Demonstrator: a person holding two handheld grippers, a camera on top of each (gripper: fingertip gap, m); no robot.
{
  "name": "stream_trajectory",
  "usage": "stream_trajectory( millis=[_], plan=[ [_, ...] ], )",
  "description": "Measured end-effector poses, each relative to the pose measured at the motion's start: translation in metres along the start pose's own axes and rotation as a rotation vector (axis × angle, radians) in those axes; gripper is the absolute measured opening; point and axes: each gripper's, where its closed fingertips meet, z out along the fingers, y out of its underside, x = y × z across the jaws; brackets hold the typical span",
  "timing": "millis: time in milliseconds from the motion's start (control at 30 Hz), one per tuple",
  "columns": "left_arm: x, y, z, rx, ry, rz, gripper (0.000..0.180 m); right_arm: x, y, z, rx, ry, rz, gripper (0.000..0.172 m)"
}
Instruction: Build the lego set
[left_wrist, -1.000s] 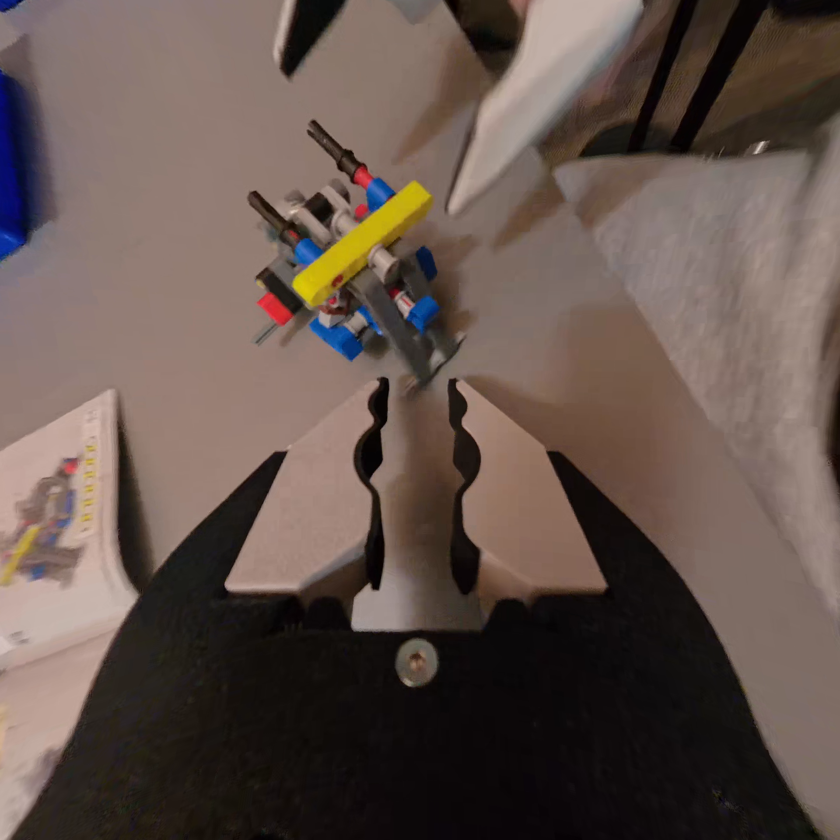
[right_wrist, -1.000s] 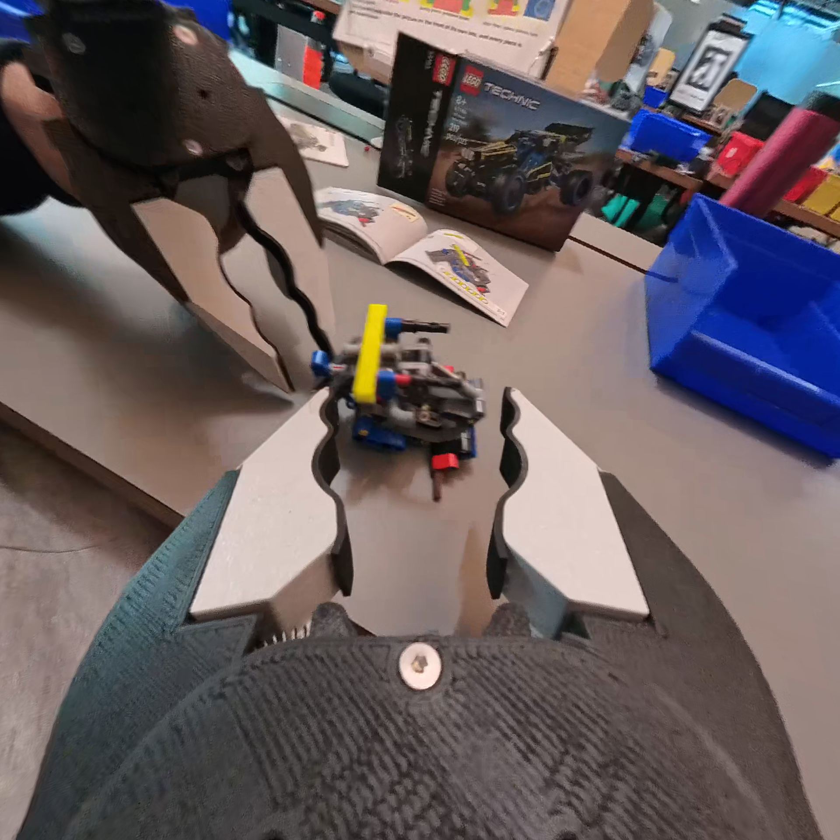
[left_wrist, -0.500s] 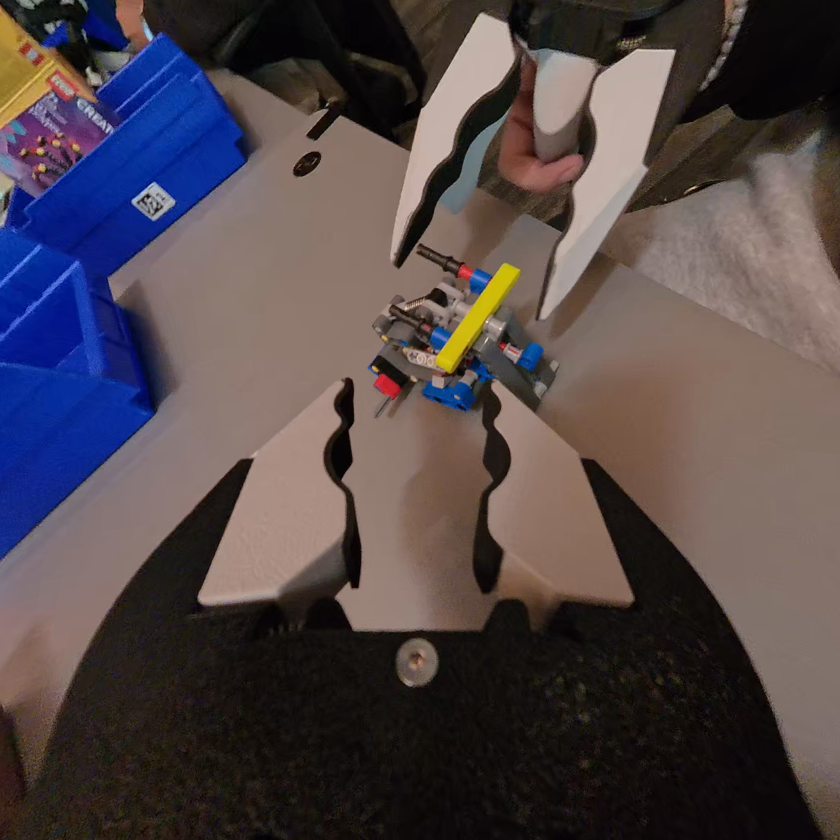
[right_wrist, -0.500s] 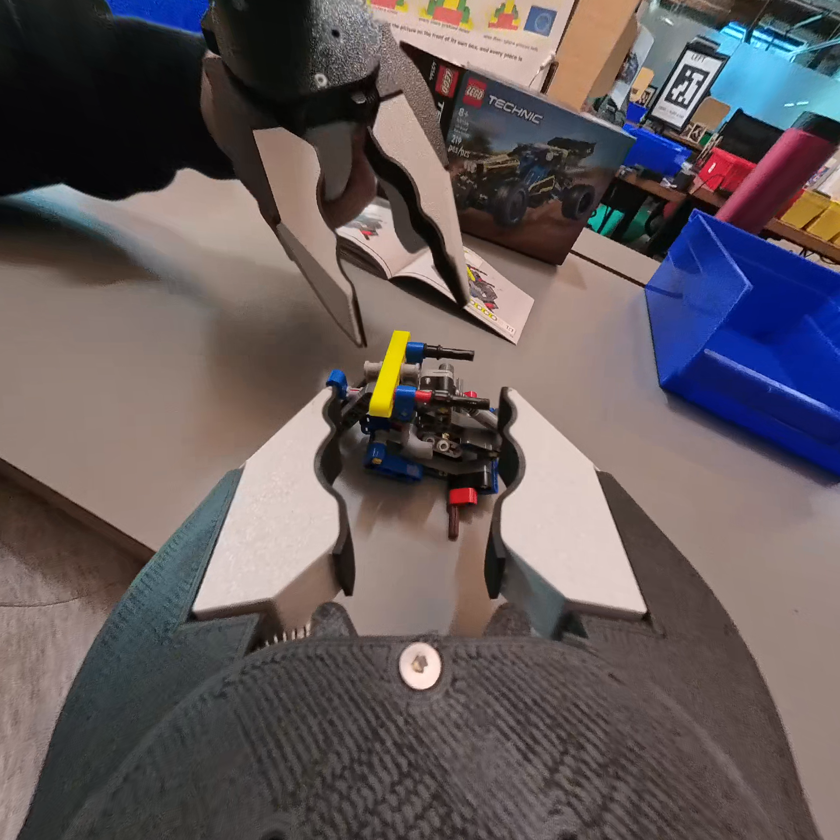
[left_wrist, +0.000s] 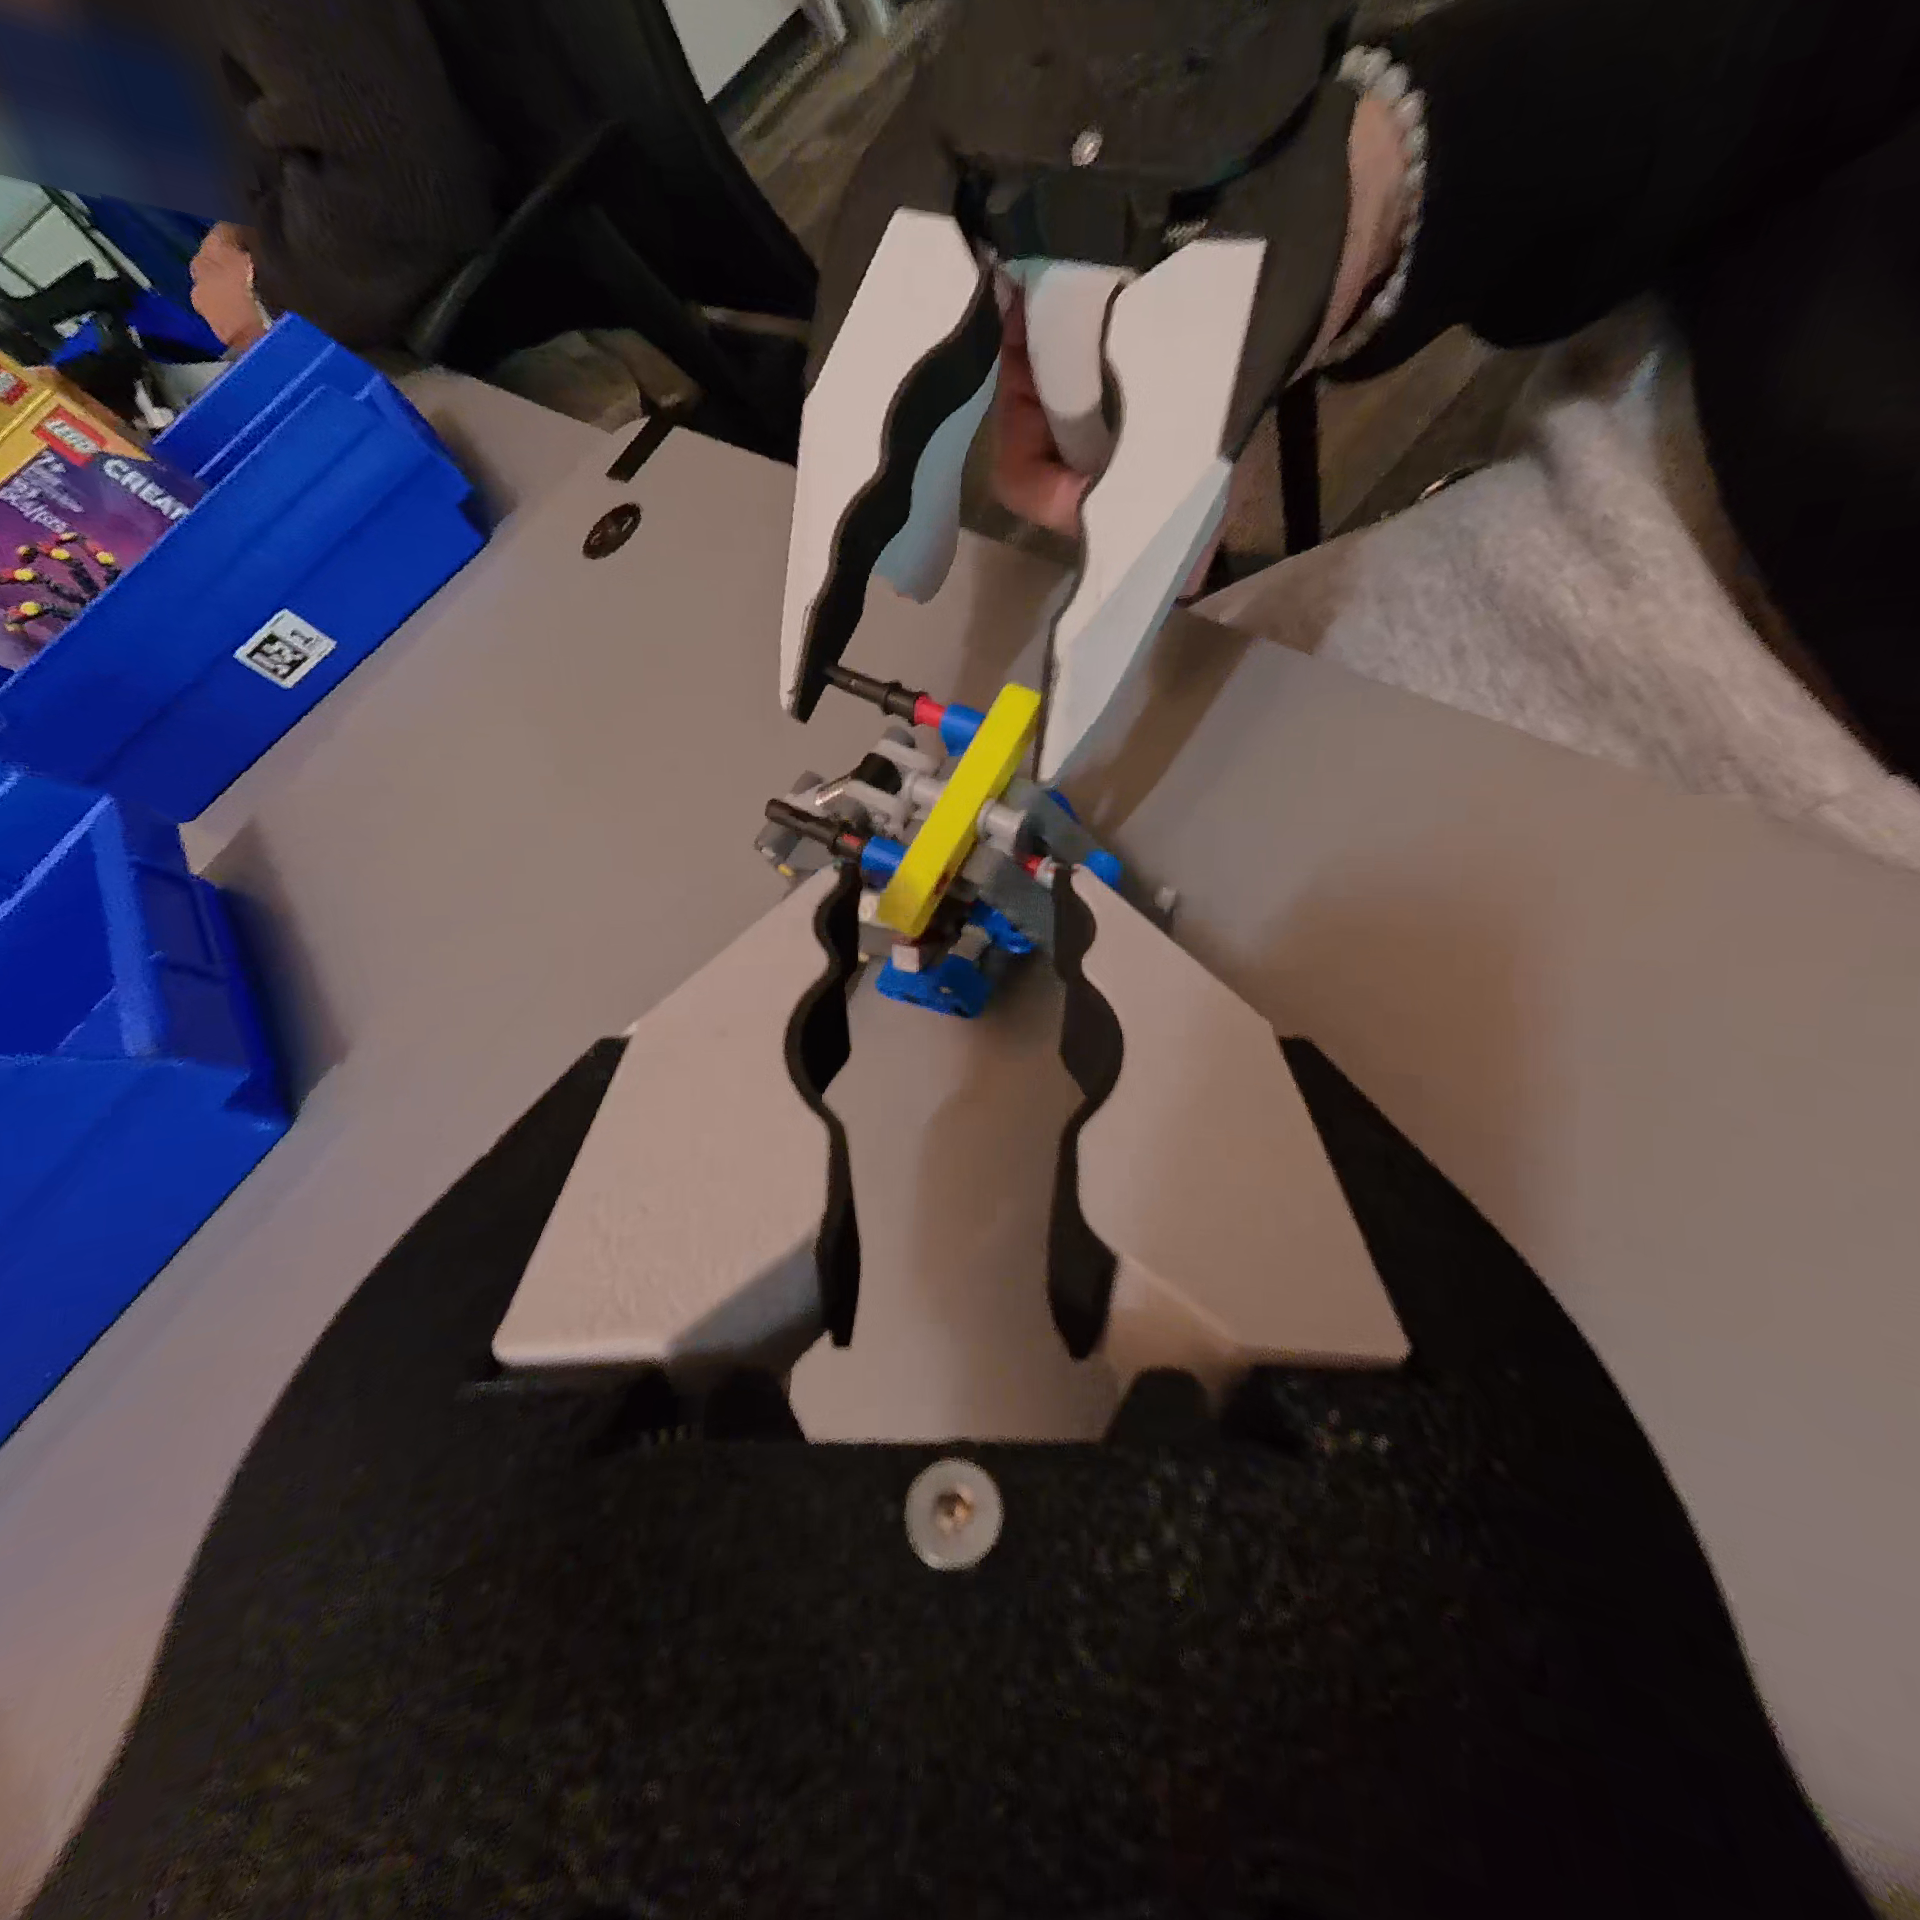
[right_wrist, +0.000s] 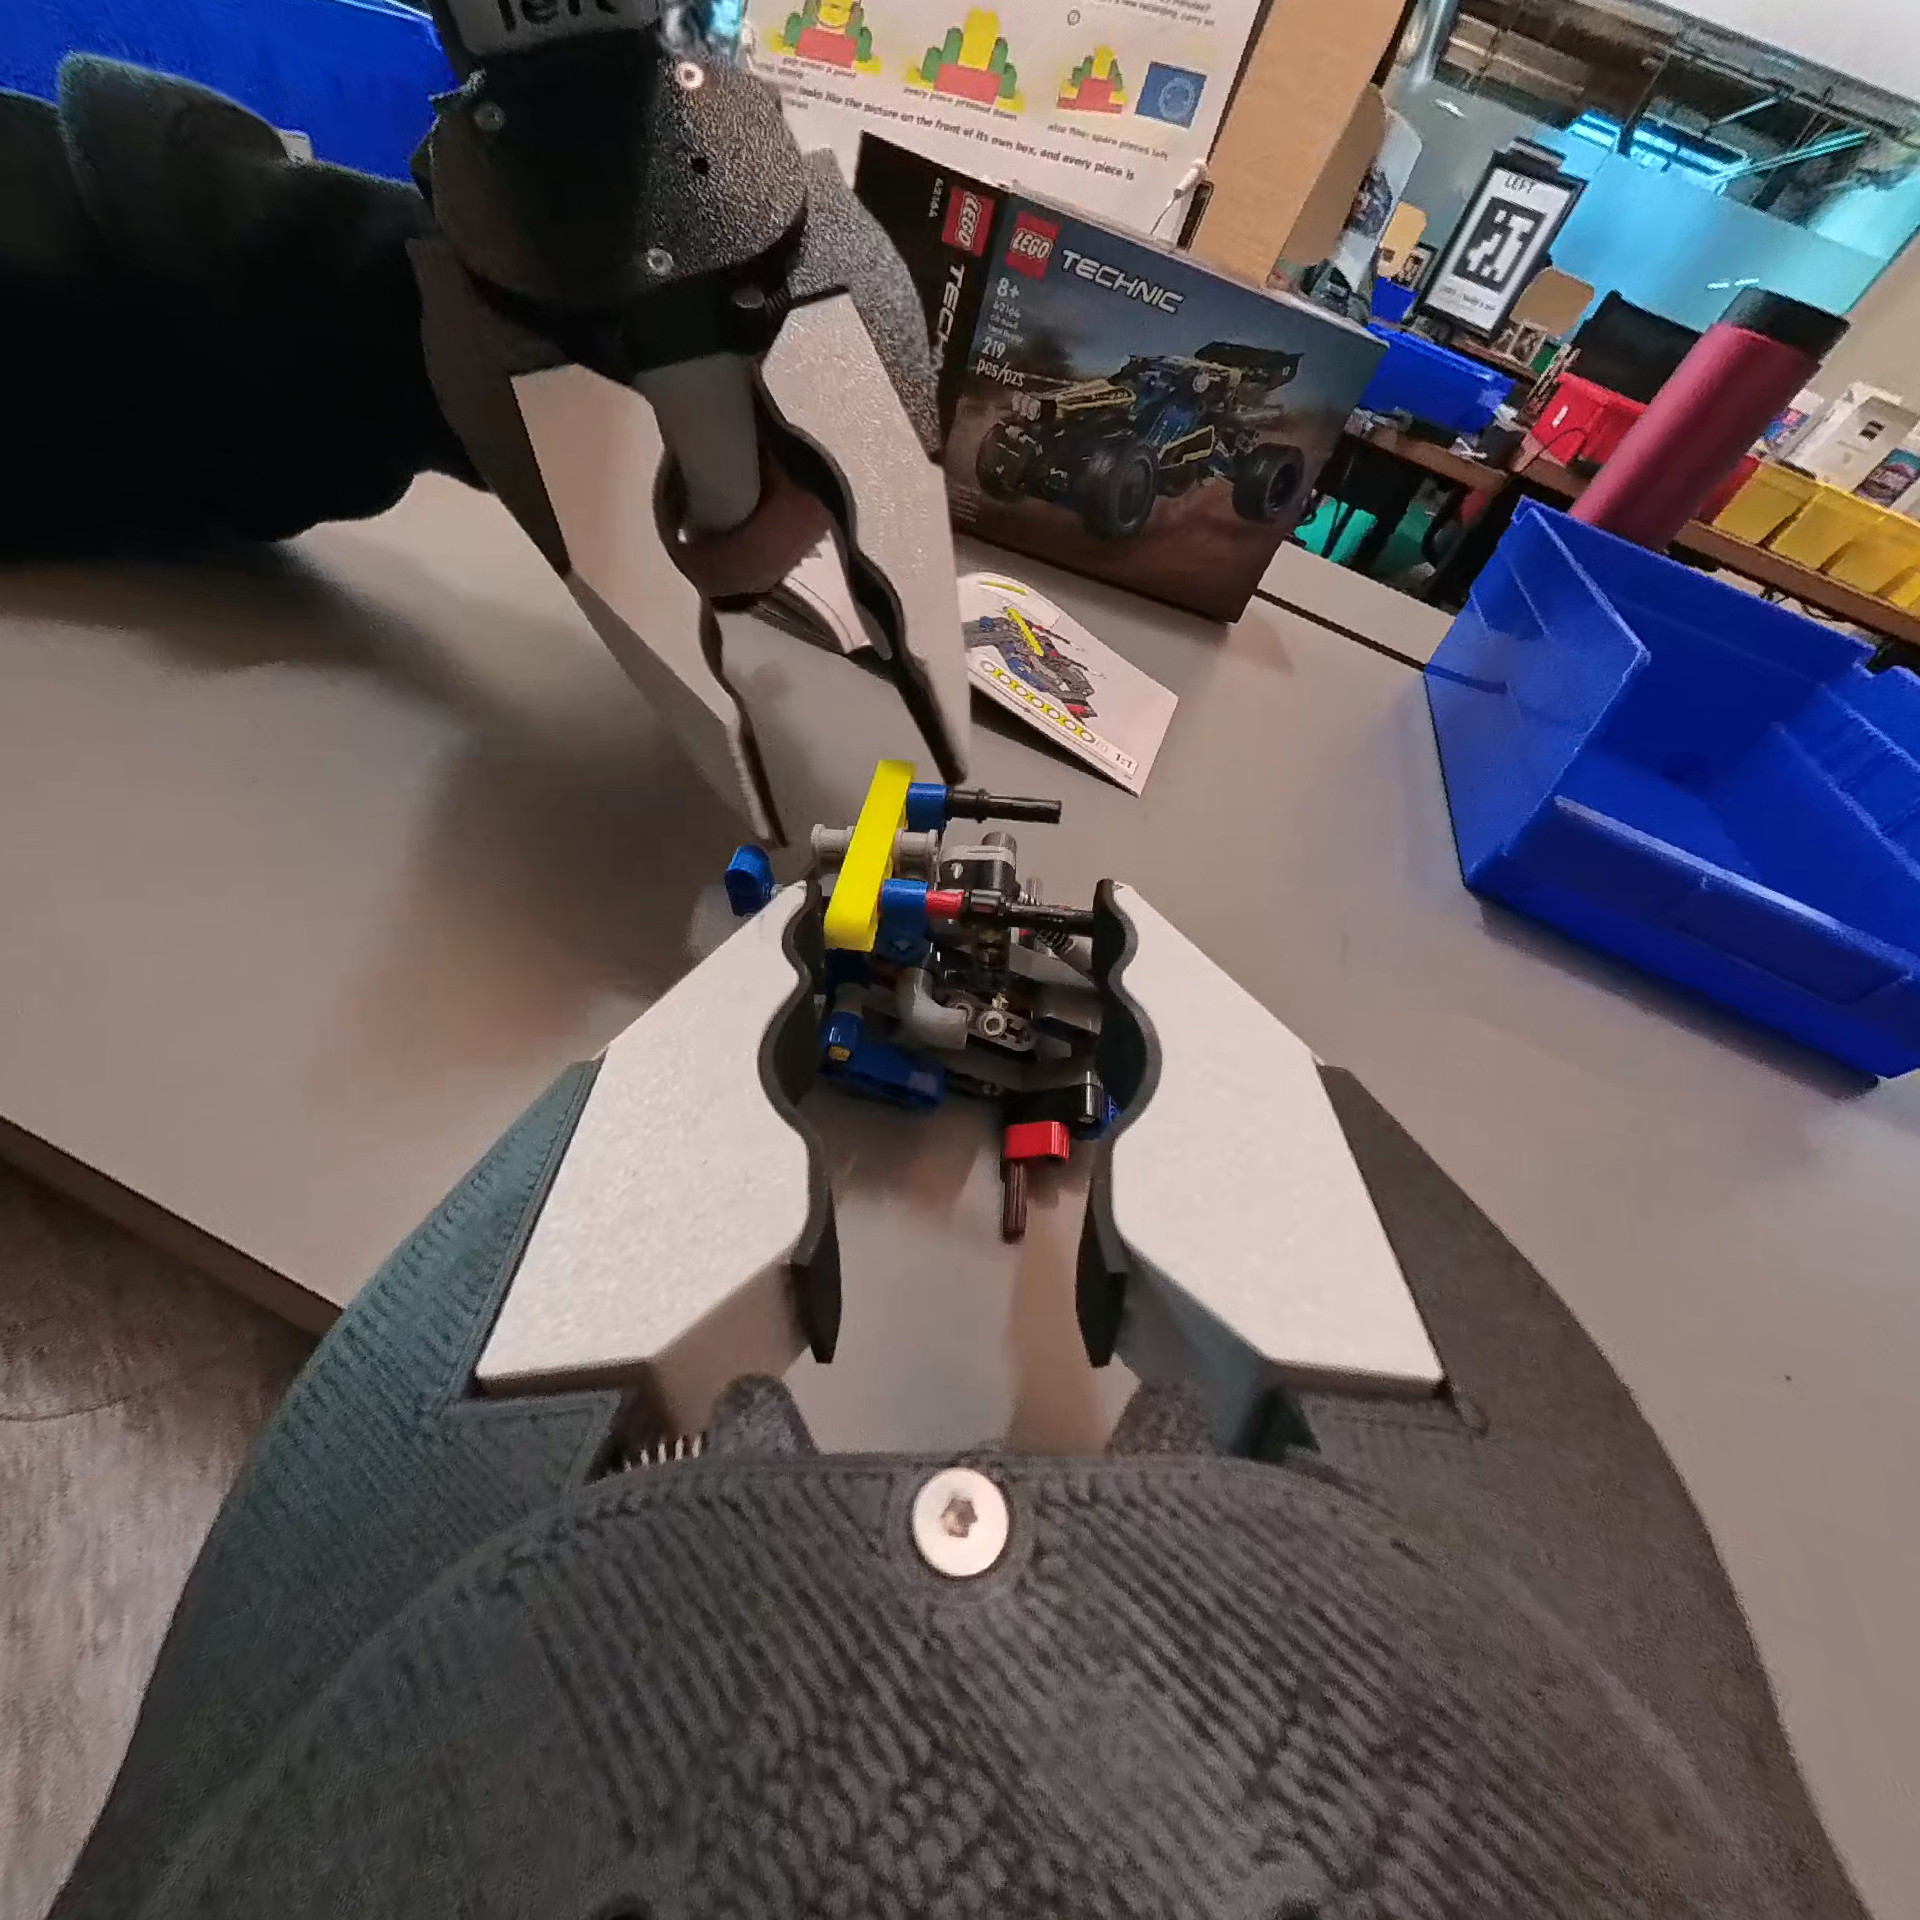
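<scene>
A small brick model (right_wrist: 935, 966) with a yellow beam, blue bushes and black axles sits on the grey table (right_wrist: 312, 831). My right gripper (right_wrist: 956, 899) is around it. The left pad lies against the blue and yellow side, and the right pad (right_wrist: 1117, 935) is against the black axle tip and dark parts. My left gripper (left_wrist: 951, 894) comes from the opposite side. Its pads lie against the model (left_wrist: 935, 862) at the near end of the yellow beam. In the right wrist view, the left gripper (right_wrist: 862, 800) straddles that end. In the left wrist view, the right gripper (left_wrist: 925, 738) stands behind the model.
Blue bins stand at the left (left_wrist: 260, 582) and at the right (right_wrist: 1662, 779). A boxed building set (right_wrist: 1143, 416) and an open booklet (right_wrist: 1060, 675) lie behind the model. The table edge (right_wrist: 156, 1195) runs close on the left, with grey carpet (left_wrist: 1558, 623) below. Both grippers' tips are close together, under 4 cm apart.
The left gripper swung round to face the right one, opened, then narrowed onto the yellow-beam end. The right gripper moved forward and closed onto the model's sides.
</scene>
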Motion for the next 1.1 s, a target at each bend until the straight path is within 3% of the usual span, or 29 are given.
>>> stream_trajectory(
  millis=[100,233,333,533,633,1100],
  plan=[
    [0.000,0.005,-0.007,-0.067,0.000,-0.073,0.034,0.002,0.002,0.000,0.000,-0.017,0.029,0.049],
    [0.001,0.020,-0.011,-0.228,-0.164,-0.506,0.046,0.005,0.003,0.002,-0.037,0.013,0.021,0.049],
    [0.029,0.013,0.004,-0.175,-0.235,-0.732,0.049,0.007,0.003,0.005,-0.068,0.037,0.023,0.048],
    [0.015,0.023,0.015,-0.263,-0.503,-0.632,0.040,0.009,0.003,0.006,-0.111,0.069,0.050,0.048],
    [0.007,0.021,0.018,-0.233,-0.525,-0.641,0.024,0.011,0.002,0.007,-0.117,0.079,0.061,0.048],
    [0.001,0.026,0.022,-0.231,-0.501,-0.692,0.022,0.016,0.003,0.008,-0.098,0.157,0.099,0.051]
  ],
)
